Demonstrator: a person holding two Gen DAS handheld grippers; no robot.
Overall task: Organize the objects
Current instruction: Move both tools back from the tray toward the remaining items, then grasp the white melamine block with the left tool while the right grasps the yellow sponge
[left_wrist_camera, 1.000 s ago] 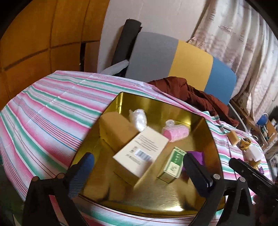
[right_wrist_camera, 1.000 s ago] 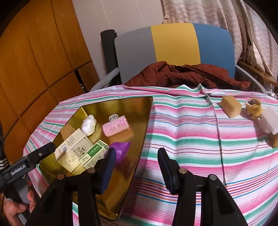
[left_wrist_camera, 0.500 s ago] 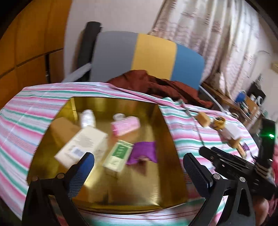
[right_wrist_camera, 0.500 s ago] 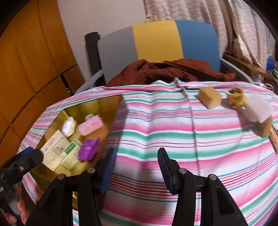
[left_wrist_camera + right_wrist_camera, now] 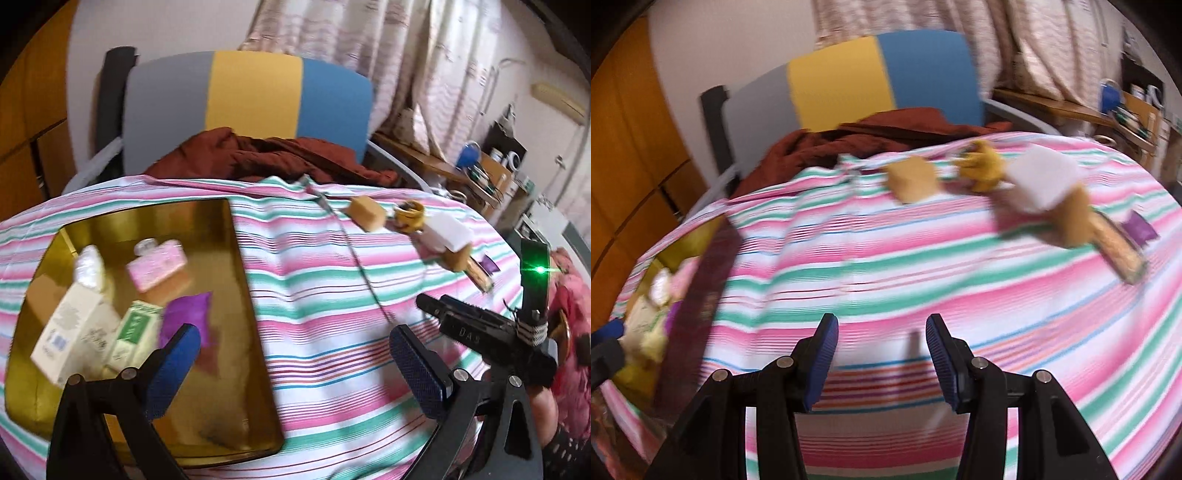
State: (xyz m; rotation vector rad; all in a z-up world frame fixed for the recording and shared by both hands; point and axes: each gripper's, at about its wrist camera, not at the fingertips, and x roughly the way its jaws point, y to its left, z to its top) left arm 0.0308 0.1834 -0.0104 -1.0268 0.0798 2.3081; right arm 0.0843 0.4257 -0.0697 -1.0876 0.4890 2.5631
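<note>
A gold tray (image 5: pixel 236 258) lies on the striped tablecloth at the left. It holds a cream box (image 5: pixel 70 325), a green box (image 5: pixel 133 332), a purple pouch (image 5: pixel 188 314), a pink pack (image 5: pixel 157 266) and a white wad (image 5: pixel 88 266). At the far right lie a tan block (image 5: pixel 367 212), a yellow ring (image 5: pixel 410 218), a white block (image 5: pixel 447 232), another tan block (image 5: pixel 1071 218), a snack bar (image 5: pixel 1119 251) and a purple packet (image 5: pixel 1139 229). My left gripper (image 5: pixel 295 354) is open and empty above the tray's right edge. My right gripper (image 5: pixel 882 350) is open and empty above bare cloth.
A chair with a grey, yellow and blue back (image 5: pixel 251 96) stands behind the table with a brown garment (image 5: pixel 266 155) on its seat. A cluttered shelf (image 5: pixel 480 173) is at the far right. The right gripper's body (image 5: pixel 480 332) shows in the left wrist view.
Both grippers have swung to the right. The tray has slid toward the left of both views and the loose objects at the far right have come closer. Both stay open.
</note>
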